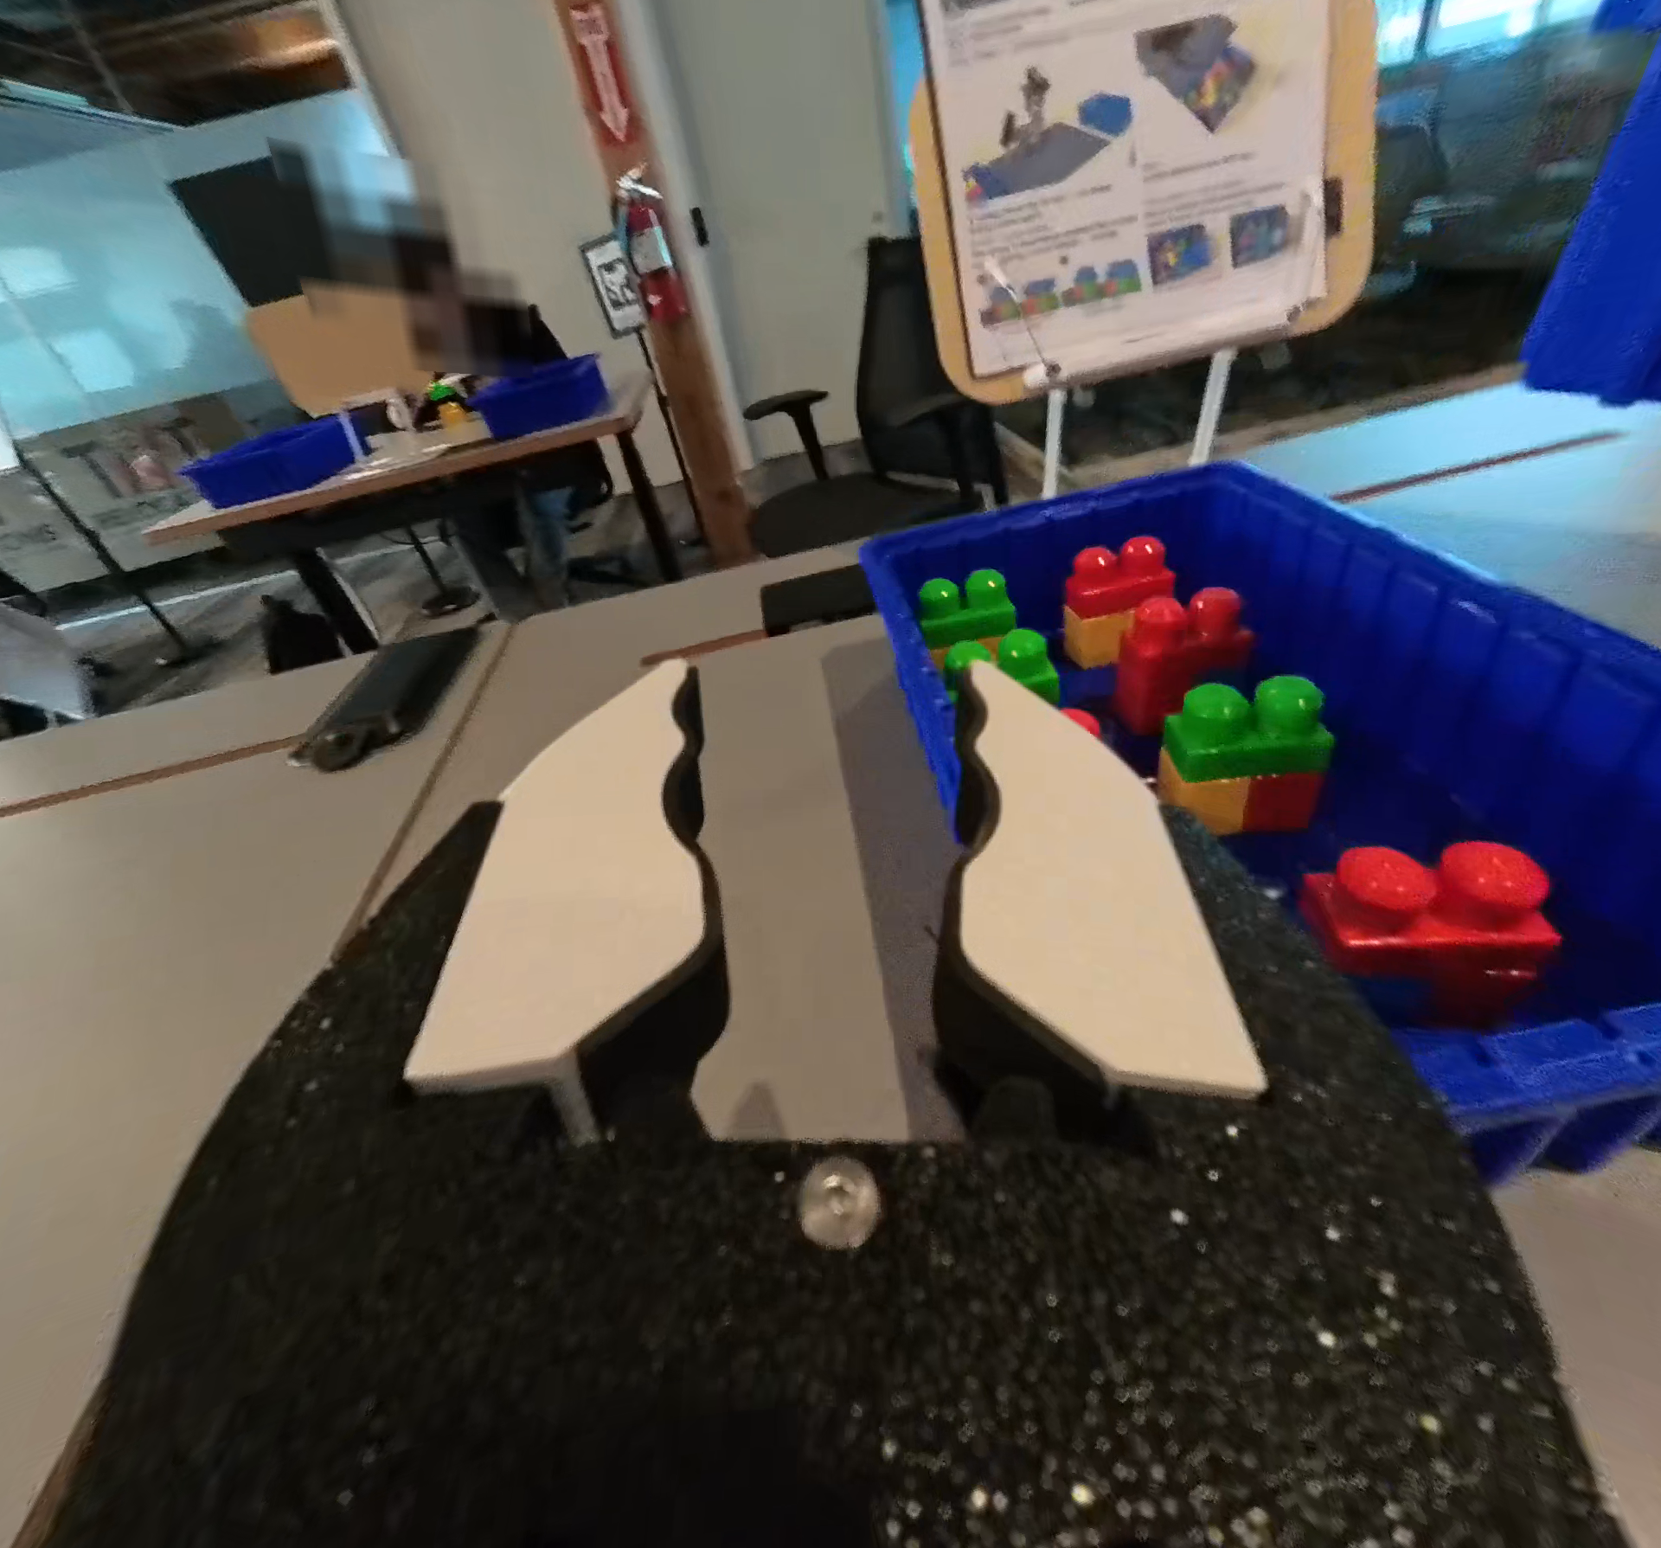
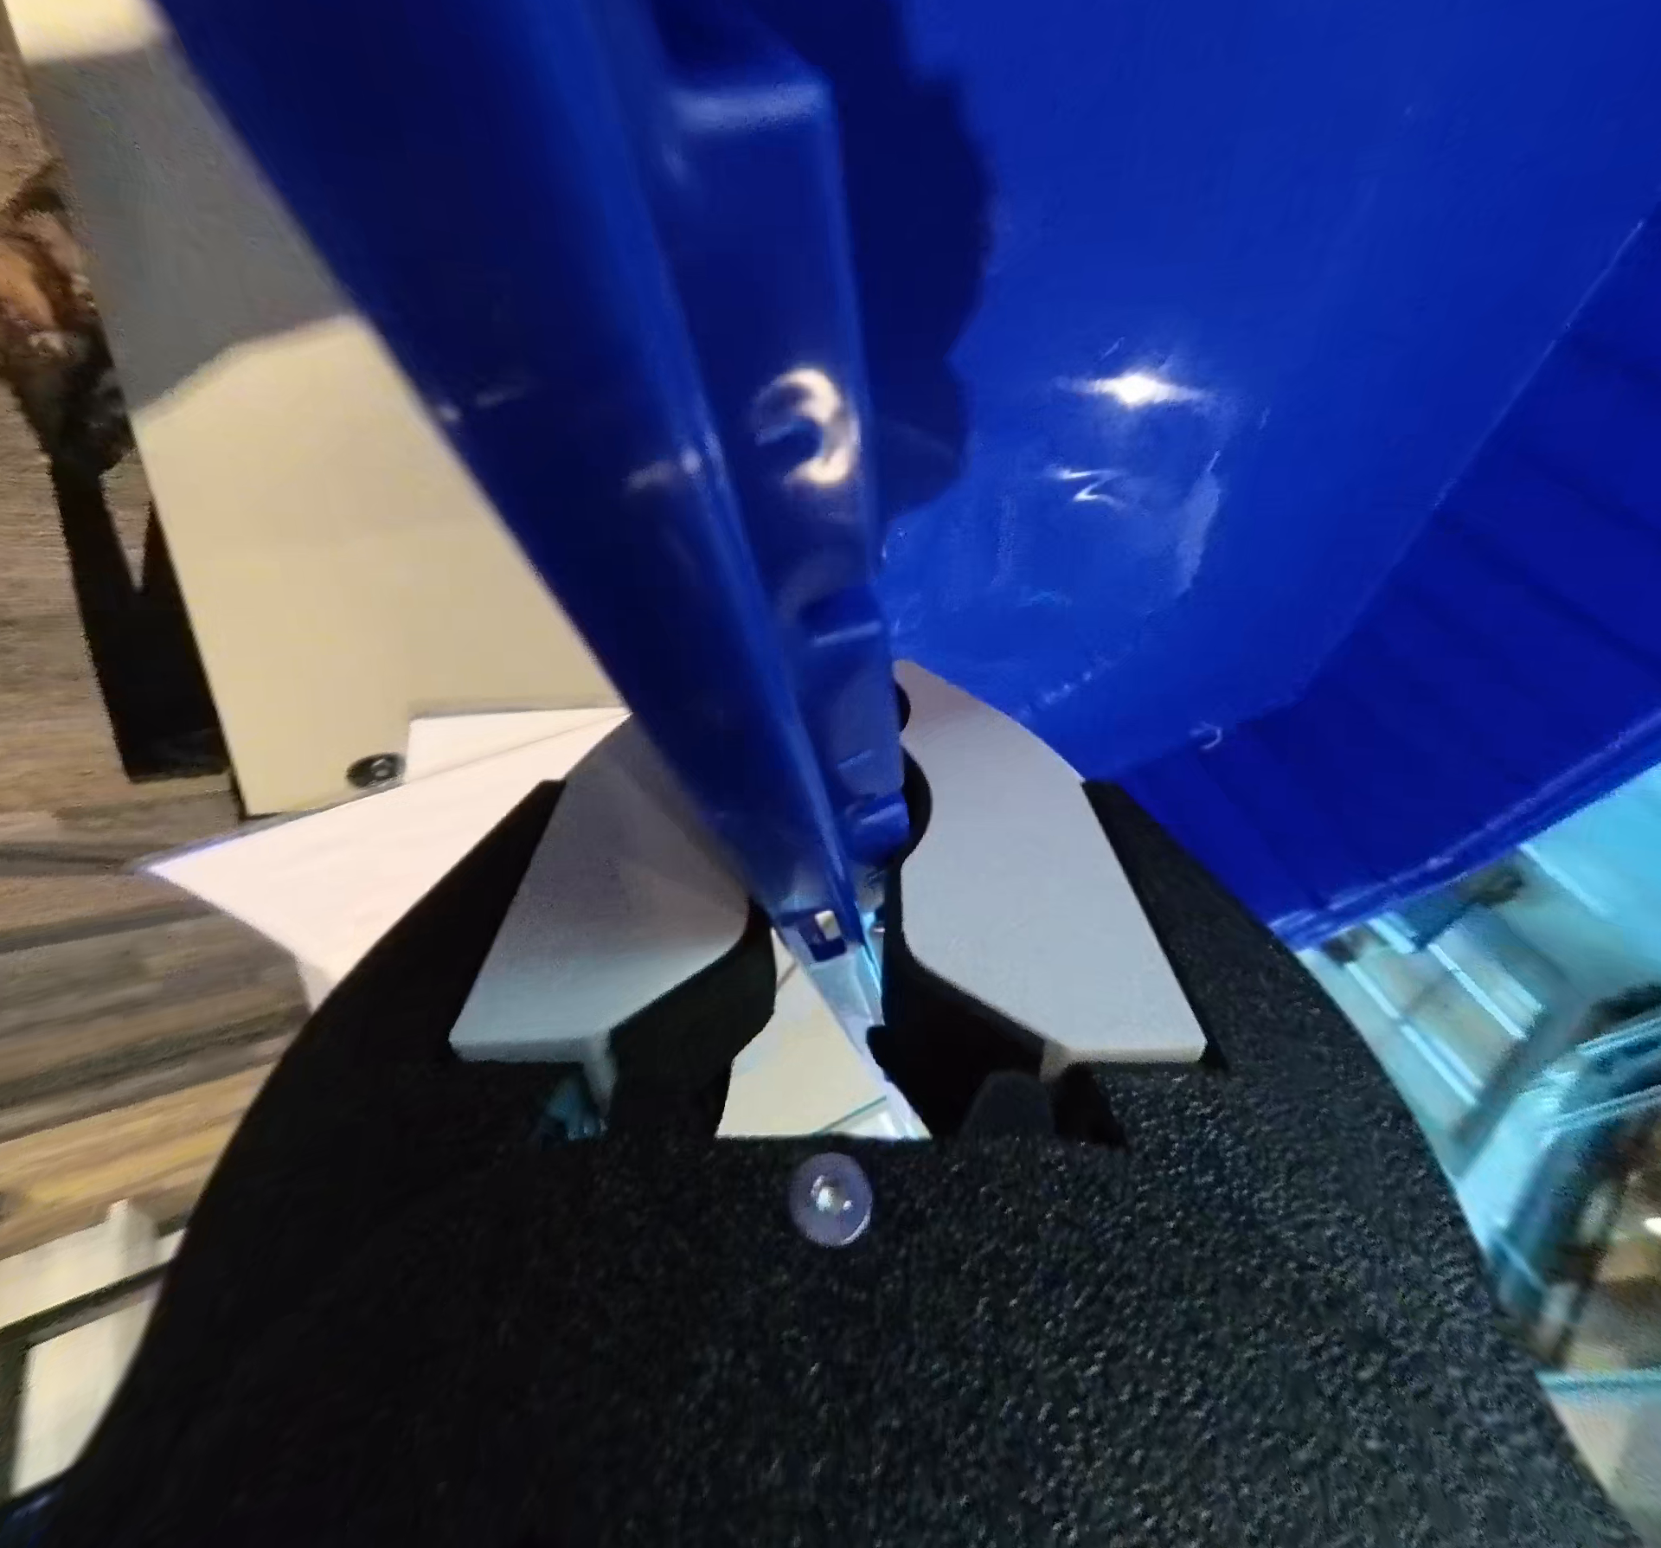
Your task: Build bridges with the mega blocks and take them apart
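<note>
A blue bin stands on the grey table, right of my left gripper. It holds several mega blocks: a red one at the front, a green one on a yellow and red pair, a red stack and green ones at the back. My left gripper is open and empty, just above the table beside the bin's left wall. My right gripper is shut on the edge of a second blue plastic tub, held up and tilted. That tub also shows in the left wrist view.
A black device lies on the table ahead to the left. Beyond the table stand an office chair, an easel with a poster, a wooden post and another table with blue bins. Some 55 cm of space lies between my two pairs of fingers.
</note>
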Demonstrator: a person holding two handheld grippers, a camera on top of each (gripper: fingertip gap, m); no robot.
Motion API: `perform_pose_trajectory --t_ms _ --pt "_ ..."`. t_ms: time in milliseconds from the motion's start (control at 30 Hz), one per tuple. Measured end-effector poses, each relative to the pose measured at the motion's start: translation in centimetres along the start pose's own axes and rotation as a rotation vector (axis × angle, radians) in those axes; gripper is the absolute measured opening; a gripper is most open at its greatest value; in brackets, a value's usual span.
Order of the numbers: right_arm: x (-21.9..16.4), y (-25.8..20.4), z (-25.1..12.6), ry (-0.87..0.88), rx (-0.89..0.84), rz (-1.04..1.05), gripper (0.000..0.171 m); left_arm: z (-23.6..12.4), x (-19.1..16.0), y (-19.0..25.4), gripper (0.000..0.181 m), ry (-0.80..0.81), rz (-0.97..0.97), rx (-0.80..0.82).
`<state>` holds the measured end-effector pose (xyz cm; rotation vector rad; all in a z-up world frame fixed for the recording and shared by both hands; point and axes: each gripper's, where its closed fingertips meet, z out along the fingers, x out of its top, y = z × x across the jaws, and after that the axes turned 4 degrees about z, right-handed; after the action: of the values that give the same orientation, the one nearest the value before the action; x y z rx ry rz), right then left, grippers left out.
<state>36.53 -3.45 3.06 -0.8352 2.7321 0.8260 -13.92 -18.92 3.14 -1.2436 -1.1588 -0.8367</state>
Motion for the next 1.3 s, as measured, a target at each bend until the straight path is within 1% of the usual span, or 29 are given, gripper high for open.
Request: perform_pose_trajectory --t_ms 67,167,267,333,433,567,700,733,767,800,833,867,900,967,1000,1033,1067,1100,1133,1167,1200,1233,1267,1300 --pt "-1.9 -1.4 1.9 -0.011 0.036 0.034 0.022 2.1 -0.6 1.1 0.060 -0.072 0.029 -0.050" --pt "-3.3 -3.3 5.2 0.007 0.099 0.070 0.023 4.6 -2.0 2.1 0.065 -0.171 0.045 -0.121" --pt "-3.4 -4.7 8.5 0.050 0.163 0.078 0.023 6.1 -3.6 2.9 0.065 -0.261 0.052 -0.183" --pt "-3.1 -5.5 10.5 0.075 0.200 0.065 0.024 6.5 -4.3 3.3 0.065 -0.298 0.084 -0.194" --pt "-2.7 -6.3 12.6 0.095 0.237 -0.007 0.025 6.7 -4.6 3.5 0.066 -0.307 0.123 -0.178" --pt "-4.0 -5.5 14.3 0.042 0.189 -0.188 0.025 6.8 -4.2 3.7 0.067 -0.292 0.080 -0.175" --pt "-5.4 -4.6 16.4 0.058 0.119 -0.259 0.025 6.7 -4.1 4.1 0.068 -0.281 0.061 -0.191" --pt "-5.5 -4.7 16.8 0.061 0.115 -0.262 0.028 6.8 -4.2 4.2 0.068 -0.281 0.070 -0.189" --pt "-5.6 -4.5 17.0 0.062 0.110 -0.225 0.047 6.8 -4.3 4.1 0.068 -0.283 0.080 -0.185" --pt "-6.1 -4.2 17.2 0.033 0.113 -0.160 0.075 6.8 -4.5 4.0 0.068 -0.289 0.089 -0.181" --pt "-6.7 -3.5 17.1 0.014 0.092 -0.090 0.092 6.8 -4.8 3.9 0.068 -0.297 0.095 -0.179" --pt "-7.1 -2.8 16.6 0.023 0.059 -0.030 0.103 6.8 -5.0 3.8 0.068 -0.305 0.096 -0.183" --pt "-7.8 -1.9 15.8 0.035 0.013 0.023 0.107 6.8 -5.1 3.8 0.068 -0.311 0.092 -0.197" --pt "-9.3 0.2 13.6 0.072 -0.107 0.143 0.108 6.8 -5.2 4.1 0.067 -0.319 0.085 -0.235" --pt "-9.7 1.6 12.3 0.118 -0.175 0.230 0.103 6.8 -5.2 4.1 0.066 -0.320 0.086 -0.251" --pt "-9.4 3.0 10.9 0.184 -0.231 0.324 0.092 7.0 -5.1 4.1 0.066 -0.318 0.092 -0.260" --pt "-8.4 4.4 9.6 0.263 -0.260 0.415 0.079 7.2 -5.0 4.0 0.066 -0.314 0.103 -0.265" --pt "-6.5 5.7 8.4 0.351 -0.255 0.501 0.073 7.4 -4.8 4.0 0.066 -0.309 0.114 -0.268" --pt "-3.9 6.8 7.3 0.442 -0.216 0.565 0.068 7.5 -4.7 4.1 0.066 -0.309 0.125 -0.273" --pt "-1.2 7.9 6.5 0.509 -0.173 0.614 0.060 7.5 -4.7 4.2 0.066 -0.311 0.135 -0.276" --pt "1.9 8.8 5.9 0.567 -0.106 0.640 0.062 7.3 -4.5 4.3 0.067 -0.309 0.144 -0.274" --pt "4.7 10.0 5.5 0.606 -0.062 0.669 0.056 7.0 -4.3 4.3 0.068 -0.300 0.154 -0.264" --pt "7.1 11.6 5.6 0.621 -0.036 0.705 0.053 6.6 -4.0 4.3 0.068 -0.280 0.162 -0.250" --pt "9.7 12.9 5.9 0.642 0.028 0.724 0.055 6.0 -3.6 4.4 0.068 -0.252 0.163 -0.238"
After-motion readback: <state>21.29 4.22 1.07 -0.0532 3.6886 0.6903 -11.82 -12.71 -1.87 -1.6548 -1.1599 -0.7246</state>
